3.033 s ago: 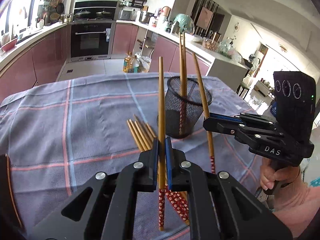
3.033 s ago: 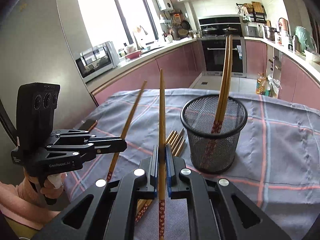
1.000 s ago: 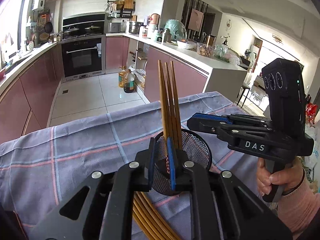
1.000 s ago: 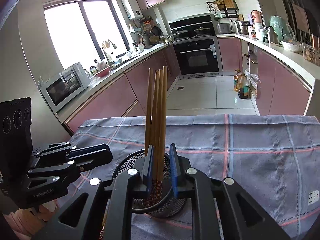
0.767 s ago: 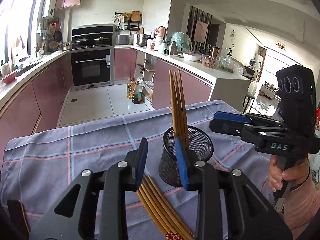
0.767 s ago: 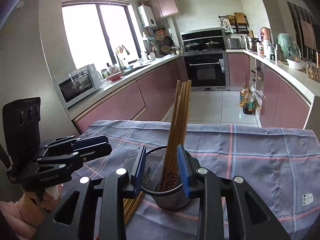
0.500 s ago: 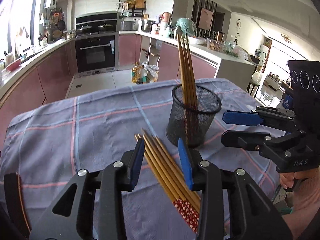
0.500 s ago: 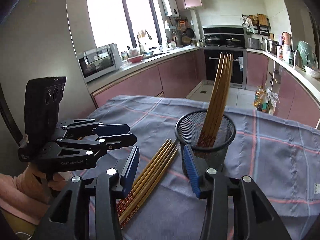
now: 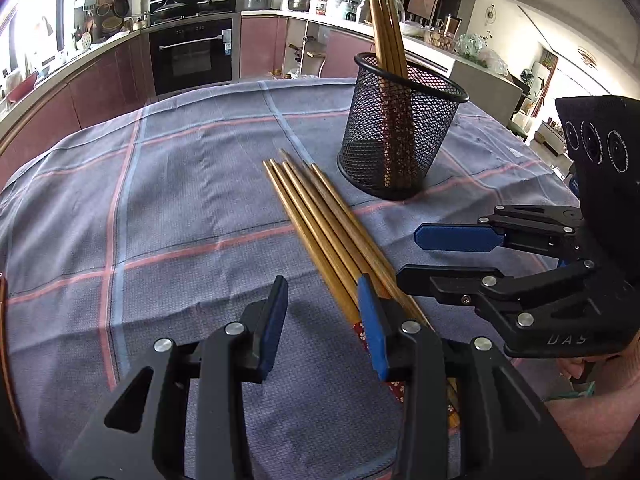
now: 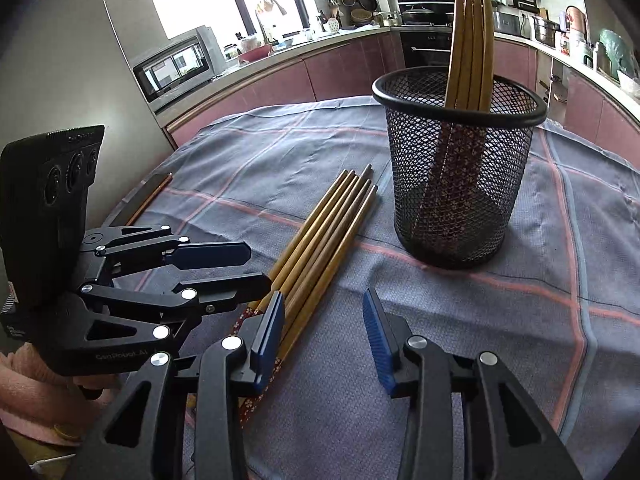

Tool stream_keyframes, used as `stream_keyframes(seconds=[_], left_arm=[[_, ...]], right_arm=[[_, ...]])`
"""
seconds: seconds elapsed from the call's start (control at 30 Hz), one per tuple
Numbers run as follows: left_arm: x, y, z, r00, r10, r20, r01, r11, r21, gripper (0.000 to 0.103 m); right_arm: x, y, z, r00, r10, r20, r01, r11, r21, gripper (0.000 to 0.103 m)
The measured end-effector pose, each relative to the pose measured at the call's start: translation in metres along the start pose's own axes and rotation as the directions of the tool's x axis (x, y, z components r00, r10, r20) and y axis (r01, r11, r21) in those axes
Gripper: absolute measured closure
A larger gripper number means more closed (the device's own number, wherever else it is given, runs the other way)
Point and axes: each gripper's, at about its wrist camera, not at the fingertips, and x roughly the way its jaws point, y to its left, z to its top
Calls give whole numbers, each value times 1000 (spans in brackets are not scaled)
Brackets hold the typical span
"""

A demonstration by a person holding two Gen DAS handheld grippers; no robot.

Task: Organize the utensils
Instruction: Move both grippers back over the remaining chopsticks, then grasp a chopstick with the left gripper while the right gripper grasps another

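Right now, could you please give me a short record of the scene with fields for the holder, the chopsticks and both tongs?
holder: black mesh cup, upright on the checked cloth
chopsticks in holder: four, leaning, tips up
loose chopsticks: about five, flat beside the cup
left tongs: open, empty, low by the bundle's patterned ends
right tongs: open, empty, beside the bundle

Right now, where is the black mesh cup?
The black mesh cup stands upright on the checked cloth, right of the loose chopsticks.
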Motion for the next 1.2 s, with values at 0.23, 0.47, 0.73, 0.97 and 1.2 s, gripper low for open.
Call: stream_keyframes(seconds=[0.23,0.47,0.73,0.97,1.2], left_arm=[[0,0,0,1000,3,-9,-3,1000,-4,67],[-2,0,-2,1000,4,-12,-4,1000,-2,71],[-1,2,-3,1000,14,-23,-14,1000,0,71],[10,3,7,999,34,-33,-34,999,-2,74],[11,11,8,999,44,-26,-46,997,-62,92]], right_arm=[[4,2,-2,1000,-25,-10,25,1000,-10,66],[3,-1,0,999,-37,-23,37,999,-5,71],[7,2,4,996,-73,-41,73,997,-19,75],[16,2,11,994,-102,-32,102,995,1,81],[12,-15,10,999,-41,-17,43,993,109,96]])
